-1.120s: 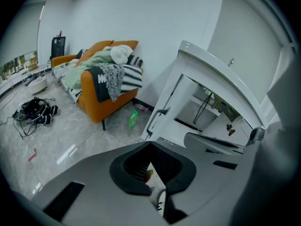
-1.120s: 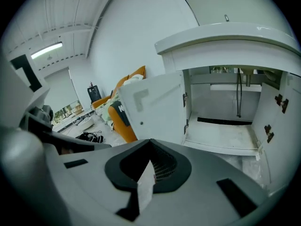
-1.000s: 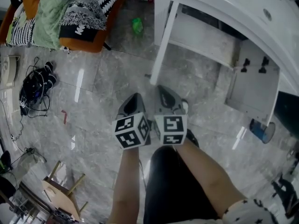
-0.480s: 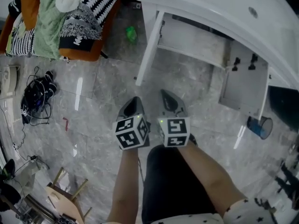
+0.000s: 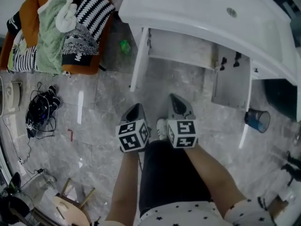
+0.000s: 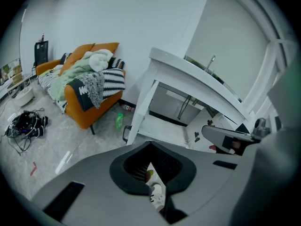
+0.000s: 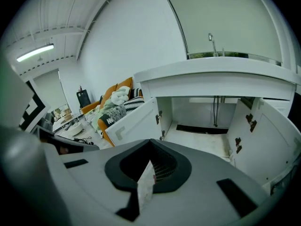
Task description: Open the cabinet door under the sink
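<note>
The white sink cabinet (image 5: 188, 51) stands at the top of the head view with both doors swung open. Its left door (image 5: 139, 60) shows edge-on and its right door (image 5: 231, 81) faces me with two dark hinges. The inside shelf (image 7: 202, 135) is bare, with a pipe at the back. My left gripper (image 5: 136, 111) and right gripper (image 5: 178, 102) hang side by side over the floor, well short of the cabinet and touching nothing. Both are shut with nothing held. In the right gripper view the left door (image 7: 136, 121) and right door (image 7: 270, 135) flank the opening.
An orange sofa (image 5: 56, 32) heaped with blankets sits at the upper left, a green bottle (image 5: 124, 47) beside the cabinet's left leg. A blue cup (image 5: 257, 120) stands right of the open door. Black cables (image 5: 40, 112) and a wooden stool (image 5: 70, 211) lie to the left.
The cabinet has slid up and away in the head view, so I stand farther back from it. Both grippers stay shut and side by side. The doors stay open.
</note>
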`<control>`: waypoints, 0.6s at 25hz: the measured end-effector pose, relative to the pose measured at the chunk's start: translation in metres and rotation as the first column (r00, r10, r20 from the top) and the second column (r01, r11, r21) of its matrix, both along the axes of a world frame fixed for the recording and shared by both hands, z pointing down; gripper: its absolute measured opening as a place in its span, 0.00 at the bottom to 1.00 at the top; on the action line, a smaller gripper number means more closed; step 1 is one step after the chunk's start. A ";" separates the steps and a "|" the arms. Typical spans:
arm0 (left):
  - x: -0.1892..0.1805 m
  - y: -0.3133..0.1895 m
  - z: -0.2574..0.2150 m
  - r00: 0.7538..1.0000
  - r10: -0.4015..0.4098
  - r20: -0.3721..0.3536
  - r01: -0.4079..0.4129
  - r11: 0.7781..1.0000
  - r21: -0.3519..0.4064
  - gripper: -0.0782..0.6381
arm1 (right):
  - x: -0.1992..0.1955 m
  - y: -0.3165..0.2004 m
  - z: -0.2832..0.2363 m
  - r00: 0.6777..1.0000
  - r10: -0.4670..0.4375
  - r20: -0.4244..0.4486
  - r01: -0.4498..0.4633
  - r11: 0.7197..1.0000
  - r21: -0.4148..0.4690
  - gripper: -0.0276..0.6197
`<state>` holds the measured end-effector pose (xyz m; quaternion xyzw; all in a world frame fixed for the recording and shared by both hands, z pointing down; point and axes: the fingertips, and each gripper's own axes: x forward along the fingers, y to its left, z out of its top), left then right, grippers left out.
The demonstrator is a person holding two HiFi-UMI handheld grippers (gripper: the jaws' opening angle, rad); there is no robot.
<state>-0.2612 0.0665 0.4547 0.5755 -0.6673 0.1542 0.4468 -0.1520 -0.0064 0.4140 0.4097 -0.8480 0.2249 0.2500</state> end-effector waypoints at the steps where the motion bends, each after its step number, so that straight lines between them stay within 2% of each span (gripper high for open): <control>1: 0.004 -0.001 -0.005 1.000 0.014 -0.001 -0.014 1.000 -0.001 0.12 | 0.005 -0.001 -0.006 1.000 0.012 -0.001 -0.012 1.000 0.001 0.05; 6: 0.026 -0.005 -0.029 0.996 0.094 0.006 -0.094 0.996 0.000 0.12 | 0.036 -0.002 -0.033 0.998 0.067 -0.008 -0.067 0.998 0.023 0.05; 15: 0.071 -0.009 -0.079 0.975 0.218 0.031 -0.219 0.975 0.027 0.12 | 0.098 0.013 -0.084 0.990 0.139 0.003 -0.139 0.989 0.039 0.05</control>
